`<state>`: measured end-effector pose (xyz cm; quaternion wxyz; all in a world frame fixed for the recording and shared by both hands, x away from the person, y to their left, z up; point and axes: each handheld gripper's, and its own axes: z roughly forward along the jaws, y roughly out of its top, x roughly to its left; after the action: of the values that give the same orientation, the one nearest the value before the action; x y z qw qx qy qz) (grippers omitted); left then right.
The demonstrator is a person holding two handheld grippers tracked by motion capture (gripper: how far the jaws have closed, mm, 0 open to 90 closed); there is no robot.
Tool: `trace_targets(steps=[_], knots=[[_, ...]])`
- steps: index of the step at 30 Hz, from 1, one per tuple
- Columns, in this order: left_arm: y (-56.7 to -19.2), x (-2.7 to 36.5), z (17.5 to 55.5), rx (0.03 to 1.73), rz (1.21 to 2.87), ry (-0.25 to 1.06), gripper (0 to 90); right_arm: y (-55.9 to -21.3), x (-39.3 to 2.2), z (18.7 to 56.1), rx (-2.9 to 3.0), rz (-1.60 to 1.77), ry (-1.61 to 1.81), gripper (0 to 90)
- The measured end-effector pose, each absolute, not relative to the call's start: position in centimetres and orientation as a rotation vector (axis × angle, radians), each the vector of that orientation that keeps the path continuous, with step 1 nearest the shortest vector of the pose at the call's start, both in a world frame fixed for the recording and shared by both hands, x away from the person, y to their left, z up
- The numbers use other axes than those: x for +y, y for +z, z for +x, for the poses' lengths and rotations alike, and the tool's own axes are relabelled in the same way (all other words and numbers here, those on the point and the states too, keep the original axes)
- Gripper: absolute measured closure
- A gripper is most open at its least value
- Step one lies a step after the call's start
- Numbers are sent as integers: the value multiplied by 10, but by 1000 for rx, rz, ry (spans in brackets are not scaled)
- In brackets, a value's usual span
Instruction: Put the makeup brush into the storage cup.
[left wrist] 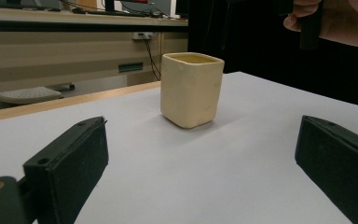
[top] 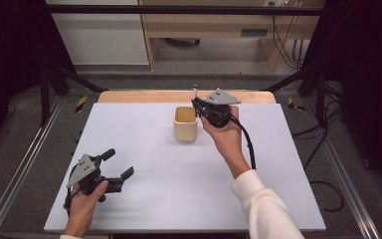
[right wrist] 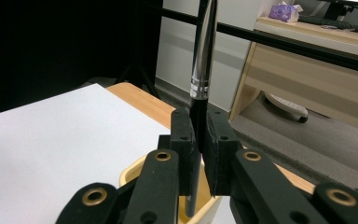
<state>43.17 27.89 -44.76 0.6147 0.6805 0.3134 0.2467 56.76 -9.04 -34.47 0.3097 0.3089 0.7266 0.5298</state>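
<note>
A cream square cup [top: 185, 123] stands upright near the far middle of the white table; the left gripper view shows the cup [left wrist: 192, 89] ahead of the jaws. My right gripper [top: 197, 104] hovers just above the cup's right rim, shut on an upright black pen [right wrist: 200, 88] with a silver band. The pen's lower end hangs inside the cup [right wrist: 135, 175]. My left gripper [top: 118, 167] rests at the table's near left, jaws open and nothing between them.
The white table sheet [top: 144, 164] lies on a wooden top whose far edge [top: 129, 96] shows. Black frame rails run along both sides. A wooden desk [top: 219, 30] stands beyond the table.
</note>
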Motion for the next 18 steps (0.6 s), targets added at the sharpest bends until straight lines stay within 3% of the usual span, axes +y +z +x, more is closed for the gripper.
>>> trace_targets(steps=[18], knots=[[-448,278,432,723,1569,566,23,-348,-83,571,1929,793,1389,833]])
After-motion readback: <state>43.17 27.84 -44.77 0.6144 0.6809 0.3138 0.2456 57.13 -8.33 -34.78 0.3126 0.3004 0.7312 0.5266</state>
